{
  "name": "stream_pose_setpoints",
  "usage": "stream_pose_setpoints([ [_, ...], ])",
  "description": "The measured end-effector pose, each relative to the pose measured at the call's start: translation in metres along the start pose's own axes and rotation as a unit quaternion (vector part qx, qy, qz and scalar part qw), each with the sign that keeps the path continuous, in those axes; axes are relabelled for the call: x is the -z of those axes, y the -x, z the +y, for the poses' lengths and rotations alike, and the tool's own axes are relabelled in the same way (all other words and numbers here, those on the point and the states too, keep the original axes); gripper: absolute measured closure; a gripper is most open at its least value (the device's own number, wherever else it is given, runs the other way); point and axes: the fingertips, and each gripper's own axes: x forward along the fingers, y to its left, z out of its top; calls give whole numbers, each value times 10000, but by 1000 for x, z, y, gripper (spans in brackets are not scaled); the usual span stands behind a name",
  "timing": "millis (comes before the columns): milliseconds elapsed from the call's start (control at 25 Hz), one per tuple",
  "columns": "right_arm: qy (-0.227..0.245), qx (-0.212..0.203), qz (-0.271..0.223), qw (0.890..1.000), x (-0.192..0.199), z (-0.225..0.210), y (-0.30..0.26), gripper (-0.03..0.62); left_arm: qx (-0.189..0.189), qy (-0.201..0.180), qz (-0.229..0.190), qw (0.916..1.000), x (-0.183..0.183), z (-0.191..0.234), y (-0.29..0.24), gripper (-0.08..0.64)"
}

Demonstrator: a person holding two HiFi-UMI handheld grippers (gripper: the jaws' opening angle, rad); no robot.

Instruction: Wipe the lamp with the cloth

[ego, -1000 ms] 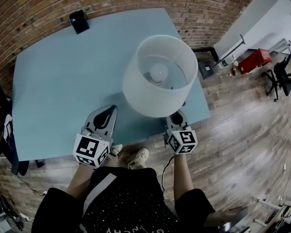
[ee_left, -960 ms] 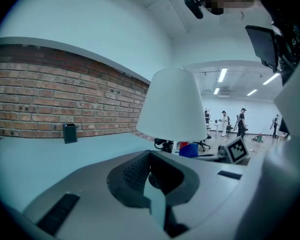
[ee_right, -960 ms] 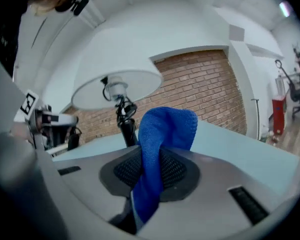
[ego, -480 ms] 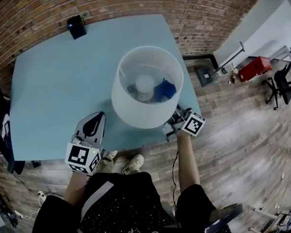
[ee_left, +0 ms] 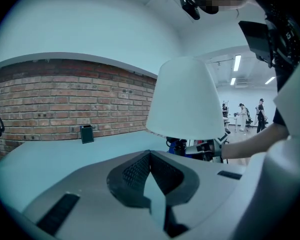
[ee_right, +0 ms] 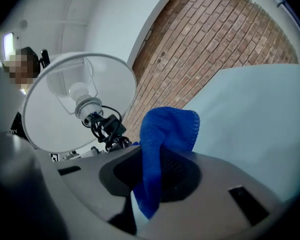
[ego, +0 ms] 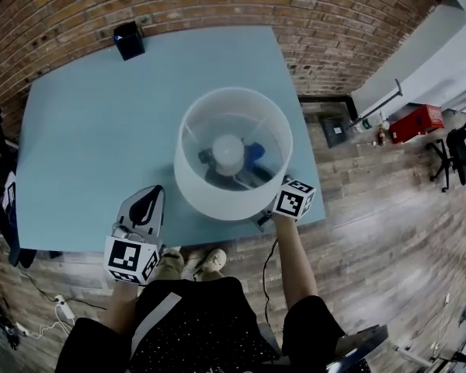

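Observation:
A lamp with a white drum shade (ego: 217, 196) stands on the light blue table (ego: 85, 123), its bulb (ego: 227, 151) showing through the open top. My right gripper (ee_right: 155, 156) is shut on a blue cloth (ee_right: 165, 134) and reaches in under the shade from the near right. Only its marker cube (ego: 295, 200) sticks out in the head view, where the cloth (ego: 254, 155) shows beside the bulb. From below I see the shade's inside (ee_right: 55, 114), the socket (ee_right: 88, 105) and a coiled black cable (ee_right: 107, 129). My left gripper (ego: 148, 198) lies shut and empty, left of the lamp.
A small black box (ego: 128, 39) stands at the table's far left corner by the brick wall (ego: 217, 2). The table's near edge (ego: 78, 243) runs just under both grippers. A red case (ego: 415, 123) and an office chair (ego: 462, 142) stand on the wooden floor at right.
My right gripper has pushed forward under the shade and rolled over, bringing the blue cloth up beside the lamp stem. The left gripper has stayed near the table's front edge.

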Motion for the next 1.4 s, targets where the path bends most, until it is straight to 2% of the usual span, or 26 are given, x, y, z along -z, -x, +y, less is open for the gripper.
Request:
stream_pose_setpoints([
  [240, 280, 586, 847, 9943, 17, -21, -5, 518, 72, 57, 64, 9999, 5, -7, -10, 552],
  [400, 557, 1130, 1281, 9837, 22, -31, -1, 518, 185, 85, 106, 9997, 9, -9, -12, 551],
  [520, 748, 1700, 1431, 9721, 22, -39, 10, 518, 327, 110, 99, 9994, 11, -9, -14, 551],
  [600, 616, 2052, 1261, 9686, 20, -42, 25, 518, 469, 130, 85, 9988, 11, -10, -13, 551],
  [720, 401, 2582, 676, 9629, 11, -40, 56, 518, 677, 122, 13, 9976, 5, -7, -9, 551],
  [840, 367, 2823, -162, 9585, 3, -14, 90, 518, 870, 88, -94, 9961, -3, -4, -2, 551],
  [920, 396, 2958, -906, 9501, -1, 12, 117, 518, 1055, 32, -153, 9943, -7, -6, 2, 551],
  [960, 461, 3083, -1291, 9413, -4, 26, 132, 518, 1146, 17, -175, 9933, -8, -7, 3, 551],
  [1040, 716, 3412, -2019, 9153, -11, 54, 157, 518, 1297, 76, -200, 9913, -9, -5, 5, 552],
  [1160, 1396, 3705, -2774, 8754, -31, 104, 178, 518, 1438, 298, -257, 9888, -12, 3, 6, 551],
  [1280, 2325, 3924, -3025, 8369, -55, 156, 180, 518, 1521, 373, -404, 9868, -21, 7, 6, 551],
  [1400, 3094, 4432, -2862, 7911, -63, 193, 176, 518, 1660, 382, -563, 9838, -34, 7, 7, 551],
])
